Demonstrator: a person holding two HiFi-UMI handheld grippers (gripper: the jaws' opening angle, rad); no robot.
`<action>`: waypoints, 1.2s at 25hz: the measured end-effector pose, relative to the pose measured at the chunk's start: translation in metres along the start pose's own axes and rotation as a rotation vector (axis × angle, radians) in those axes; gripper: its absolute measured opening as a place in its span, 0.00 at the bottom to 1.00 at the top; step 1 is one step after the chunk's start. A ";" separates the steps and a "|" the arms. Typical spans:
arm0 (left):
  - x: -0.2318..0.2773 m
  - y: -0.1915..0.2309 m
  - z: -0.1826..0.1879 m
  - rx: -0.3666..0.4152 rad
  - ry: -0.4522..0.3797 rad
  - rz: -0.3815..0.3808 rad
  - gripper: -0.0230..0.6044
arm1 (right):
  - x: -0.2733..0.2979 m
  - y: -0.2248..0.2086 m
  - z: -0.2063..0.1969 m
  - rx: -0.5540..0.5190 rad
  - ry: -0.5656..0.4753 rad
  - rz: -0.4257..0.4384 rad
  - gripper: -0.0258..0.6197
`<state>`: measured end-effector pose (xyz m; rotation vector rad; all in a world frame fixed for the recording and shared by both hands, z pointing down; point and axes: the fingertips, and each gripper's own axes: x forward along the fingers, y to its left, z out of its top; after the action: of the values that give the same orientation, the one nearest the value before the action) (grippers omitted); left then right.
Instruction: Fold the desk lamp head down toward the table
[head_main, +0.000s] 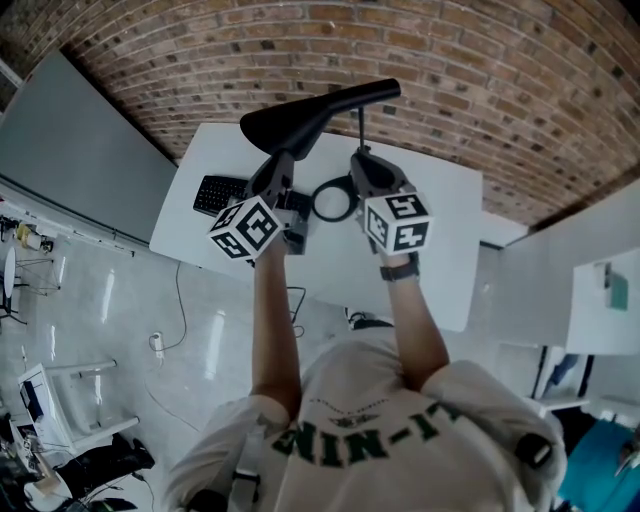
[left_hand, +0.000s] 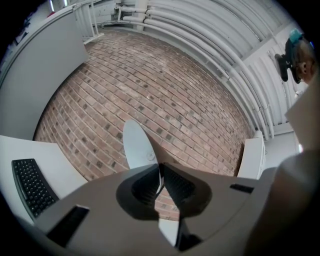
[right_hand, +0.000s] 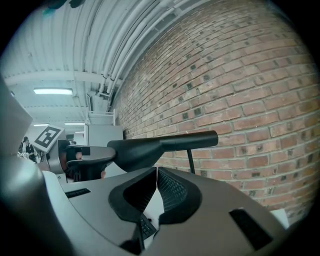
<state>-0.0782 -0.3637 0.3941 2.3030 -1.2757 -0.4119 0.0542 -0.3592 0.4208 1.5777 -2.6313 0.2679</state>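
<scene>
Black lamp head (head_main: 310, 115), edge clamped in left gripper (left_hand: 160, 176); white table (head_main: 440, 230) below

**Three cameras close around the lamp head**

The head view looks steeply down from above and behind the lamp head (head_main: 310, 115), onto the white table (head_main: 440, 230) below it and the brick wall (head_main: 420, 60) beyond it. The left gripper view sits right against the lamp head (left_hand: 137, 145), looking level along its thin edge at the wall. The right gripper view is just beside and slightly below the lamp head (right_hand: 150, 147), facing the wall. All three views share lamp head and wall.
</scene>
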 end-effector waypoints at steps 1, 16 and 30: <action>0.000 0.001 -0.002 -0.014 0.001 0.001 0.07 | -0.001 0.000 -0.001 0.001 0.002 -0.001 0.05; 0.002 0.010 -0.030 -0.214 -0.010 -0.054 0.07 | -0.009 -0.006 -0.009 0.008 0.018 -0.015 0.05; 0.011 0.020 -0.065 -0.431 -0.017 -0.126 0.08 | -0.003 -0.003 -0.027 0.012 0.057 -0.008 0.05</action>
<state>-0.0561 -0.3656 0.4594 2.0171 -0.9401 -0.6788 0.0571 -0.3527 0.4471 1.5595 -2.5849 0.3239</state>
